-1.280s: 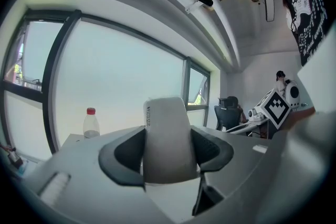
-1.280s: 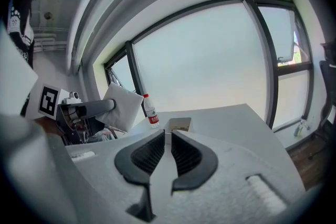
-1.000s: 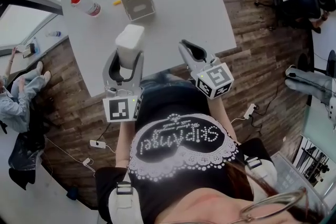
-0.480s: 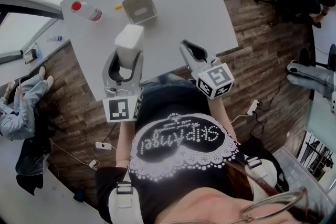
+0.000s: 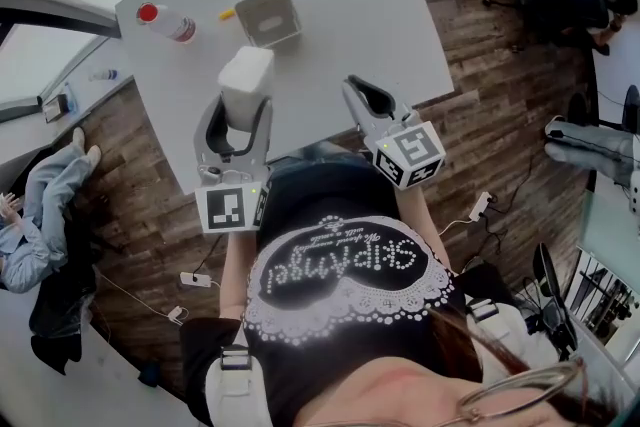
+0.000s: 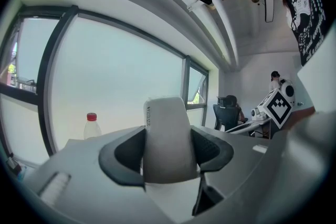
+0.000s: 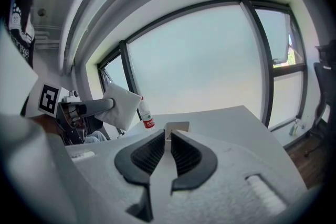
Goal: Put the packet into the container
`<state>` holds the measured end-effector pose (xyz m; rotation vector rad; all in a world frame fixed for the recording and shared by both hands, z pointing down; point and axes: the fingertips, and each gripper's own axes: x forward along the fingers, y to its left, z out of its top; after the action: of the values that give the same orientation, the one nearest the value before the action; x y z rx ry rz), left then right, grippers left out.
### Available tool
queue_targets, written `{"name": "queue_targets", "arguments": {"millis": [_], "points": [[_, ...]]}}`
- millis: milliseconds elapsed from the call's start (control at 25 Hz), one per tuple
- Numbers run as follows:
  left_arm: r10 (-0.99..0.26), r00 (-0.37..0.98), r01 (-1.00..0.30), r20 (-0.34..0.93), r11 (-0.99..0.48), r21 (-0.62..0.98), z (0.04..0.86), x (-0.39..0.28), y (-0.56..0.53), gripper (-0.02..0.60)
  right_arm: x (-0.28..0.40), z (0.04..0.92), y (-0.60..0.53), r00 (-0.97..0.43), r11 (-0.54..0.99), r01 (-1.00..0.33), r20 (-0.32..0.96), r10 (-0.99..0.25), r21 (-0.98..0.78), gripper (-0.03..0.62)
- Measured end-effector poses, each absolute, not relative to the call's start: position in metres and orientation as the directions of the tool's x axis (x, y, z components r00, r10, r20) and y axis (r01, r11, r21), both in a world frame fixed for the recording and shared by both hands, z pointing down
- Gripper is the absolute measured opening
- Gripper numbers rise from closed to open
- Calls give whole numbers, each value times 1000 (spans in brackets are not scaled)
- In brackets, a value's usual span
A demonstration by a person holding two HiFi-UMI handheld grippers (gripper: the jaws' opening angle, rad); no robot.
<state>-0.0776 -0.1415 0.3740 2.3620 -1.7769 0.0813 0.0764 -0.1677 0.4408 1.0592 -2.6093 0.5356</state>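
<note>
In the head view the left gripper (image 5: 248, 107) is held out over the near-left part of the grey surface (image 5: 350, 5), its fingers (image 5: 212, 120) spread around a white packet (image 5: 247, 75) and pinching it by the sides. The container (image 5: 267, 15) stands open beyond the packet, toward the far edge, and is well apart from it. A bottle (image 5: 165, 21) with a red cap lies at the far left corner, and a small yellow thing (image 5: 226, 13) sits between the bottle and the container. The right gripper (image 5: 355, 87) reaches over the near edge with nothing in it. In the left gripper view the packet stands upright between the two dark fingers (image 6: 126, 157), both pressing its sides, and the bottle shows to the left behind it. In the right gripper view the fingers (image 7: 152, 157) are pressed together with nothing between them. The container shows just past their tips, and the packet hangs at the left, raised above the surface.
</note>
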Motion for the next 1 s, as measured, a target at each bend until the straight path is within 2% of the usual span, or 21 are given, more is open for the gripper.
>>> {"name": "queue_targets", "arguments": {"millis": [360,560,1000], "points": [[-945,302,-952,125,-294,82,360,-92,-172,262,68,441,-169,-696,665,-710,378,-611,-232,37],[-933,339,-938,122,-325,120,362,-92,-207,261,66,445,-171,-689,658,-715,391,-610,-236,37],[-884,349,-935,311,-305,183,428,-84,-265,261,54,462,-197,-691,677,-705,418,-589,-211,37]]}}
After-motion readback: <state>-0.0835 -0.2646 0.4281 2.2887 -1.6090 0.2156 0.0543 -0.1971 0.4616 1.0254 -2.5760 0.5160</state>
